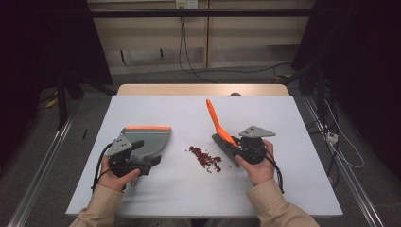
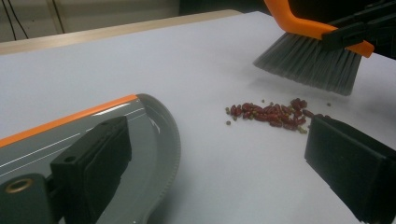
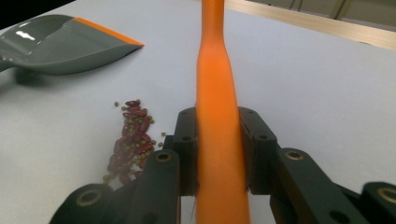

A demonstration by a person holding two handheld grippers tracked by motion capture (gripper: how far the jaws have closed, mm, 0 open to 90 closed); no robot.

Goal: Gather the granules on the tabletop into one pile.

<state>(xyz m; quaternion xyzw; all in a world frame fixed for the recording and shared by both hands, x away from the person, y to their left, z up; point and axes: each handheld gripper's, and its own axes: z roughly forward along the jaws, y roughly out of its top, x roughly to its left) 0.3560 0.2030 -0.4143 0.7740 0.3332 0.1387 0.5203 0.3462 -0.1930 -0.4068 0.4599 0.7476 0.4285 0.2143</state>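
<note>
A grey dustpan (image 1: 150,138) with an orange front lip lies on the white table (image 1: 189,198) at the left. My left gripper (image 1: 145,152) sits over its rear right part, jaws wide apart; in the left gripper view (image 2: 217,140) one jaw hangs over the dustpan (image 2: 144,135) and the other over bare table. A small pile of red and green beans (image 1: 205,158) (image 2: 271,114) (image 3: 133,140) lies mid-table. My right gripper (image 1: 239,149) (image 3: 218,121) is shut on the orange handle of a brush (image 1: 221,139) (image 3: 215,70), whose grey bristles (image 2: 308,65) hover just right of the pile.
The table's wooden far edge (image 1: 203,90) runs along the back. Cables (image 1: 189,61) hang on the wall behind, and dark stands flank both sides. The person's sleeves (image 1: 279,208) enter from the bottom.
</note>
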